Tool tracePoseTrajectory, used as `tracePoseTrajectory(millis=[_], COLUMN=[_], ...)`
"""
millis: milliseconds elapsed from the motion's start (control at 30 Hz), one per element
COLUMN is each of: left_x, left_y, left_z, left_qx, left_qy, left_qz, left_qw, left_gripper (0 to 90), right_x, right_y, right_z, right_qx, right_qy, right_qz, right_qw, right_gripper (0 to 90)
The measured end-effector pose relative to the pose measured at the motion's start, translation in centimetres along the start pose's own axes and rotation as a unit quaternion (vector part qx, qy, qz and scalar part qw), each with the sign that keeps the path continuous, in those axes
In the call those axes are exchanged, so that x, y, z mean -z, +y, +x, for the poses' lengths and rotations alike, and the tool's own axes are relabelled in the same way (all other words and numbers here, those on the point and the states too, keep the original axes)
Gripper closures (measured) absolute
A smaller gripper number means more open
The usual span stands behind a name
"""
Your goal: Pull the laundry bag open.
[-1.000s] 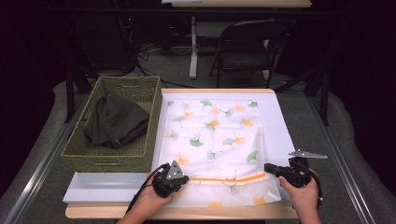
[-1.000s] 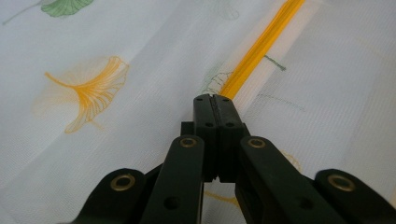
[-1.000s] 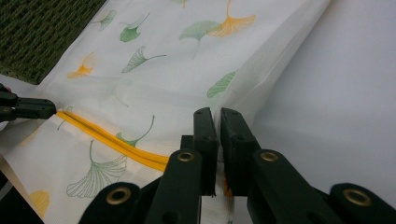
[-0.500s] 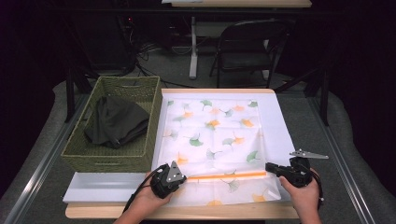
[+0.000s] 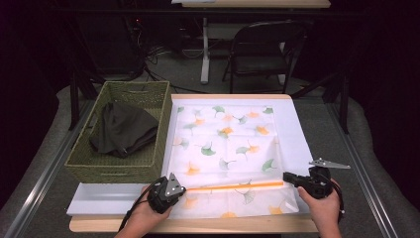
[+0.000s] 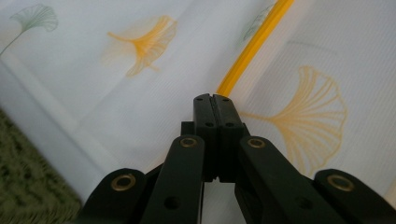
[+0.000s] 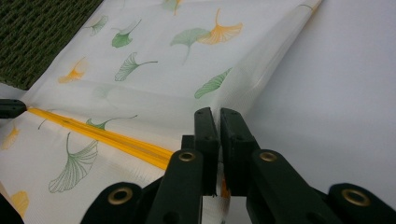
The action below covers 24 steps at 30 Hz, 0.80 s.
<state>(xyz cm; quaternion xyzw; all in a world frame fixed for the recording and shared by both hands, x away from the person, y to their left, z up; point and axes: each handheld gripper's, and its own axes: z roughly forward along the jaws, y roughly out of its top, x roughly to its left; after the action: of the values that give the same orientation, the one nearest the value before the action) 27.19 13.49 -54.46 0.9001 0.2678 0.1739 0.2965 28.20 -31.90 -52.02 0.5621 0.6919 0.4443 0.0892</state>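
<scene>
A thin white cloth printed with green and orange ginkgo leaves (image 5: 230,148) lies spread on the white board (image 5: 302,139) covering the wooden table, just beside a green woven basket (image 5: 148,163) that holds a dark folded garment (image 5: 121,130). The cloth's near border — trimmed with a narrow orange hem strip (image 5: 233,186) — is doubled over, so that the strip runs straight across the sheet between the two tools.

The left gripper (image 5: 174,190) is clamped on the left end of the strip; in the left gripper view its jaws stand pressed together on the fabric (image 6: 140,70), no gap showing. The right gripper (image 5: 288,177) grips the right end; in the right gripper view a narrow slit remains between its jaws, with orange hem (image 7: 140,149) pinched in it.

The step in hand is judged to be a fold: the near edge is held at both corners, low over the sheet. The next move calls for both corners to be carried forward together at equal height, the strip kept taut and square to the side edges, then laid down before release — uneven travel would skew the crease.

No brand, label or legible writing is found on any item.
</scene>
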Motion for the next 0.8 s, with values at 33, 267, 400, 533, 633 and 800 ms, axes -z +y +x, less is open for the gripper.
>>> tracePoseTrajectory(millis=[33, 267, 400, 533, 633, 800], left_x=[0.2, 1.4, 1.9, 2.3, 2.6, 3.1], left_y=[-0.2, -1.4, -2.0, -2.6, -3.2, -4.2], left_z=[0.1, 0.8, 1.1, 1.4, 1.7, 2.2], left_qx=[0.002, 0.017, 0.019, 0.024, 0.025, 0.039], left_qy=[0.001, 0.013, 0.020, 0.023, 0.030, 0.034], left_qz=[0.000, -0.001, 0.002, 0.006, 0.012, 0.012], left_qw=[1.0000, 0.9998, 0.9996, 0.9994, 0.9992, 0.9986], left_gripper=[90.0, 90.0, 90.0, 90.0, 90.0, 90.0], right_x=[0.0, 0.0, 0.0, -0.1, 0.0, 0.1], right_y=[0.0, 0.0, 0.0, 0.0, 0.0, 0.0], right_z=[0.0, -0.1, -0.1, -0.2, -0.2, -0.6], right_qx=[0.001, 0.000, 0.000, -0.001, -0.001, -0.009], right_qy=[0.000, 0.001, -0.001, 0.001, -0.001, 0.004], right_qz=[-0.001, -0.001, -0.001, 0.000, 0.000, -0.001], right_qw=[1.0000, 1.0000, 1.0000, 1.0000, 1.0000, 0.9999], right_gripper=[85.9, 85.9, 85.9, 86.0, 86.0, 85.9])
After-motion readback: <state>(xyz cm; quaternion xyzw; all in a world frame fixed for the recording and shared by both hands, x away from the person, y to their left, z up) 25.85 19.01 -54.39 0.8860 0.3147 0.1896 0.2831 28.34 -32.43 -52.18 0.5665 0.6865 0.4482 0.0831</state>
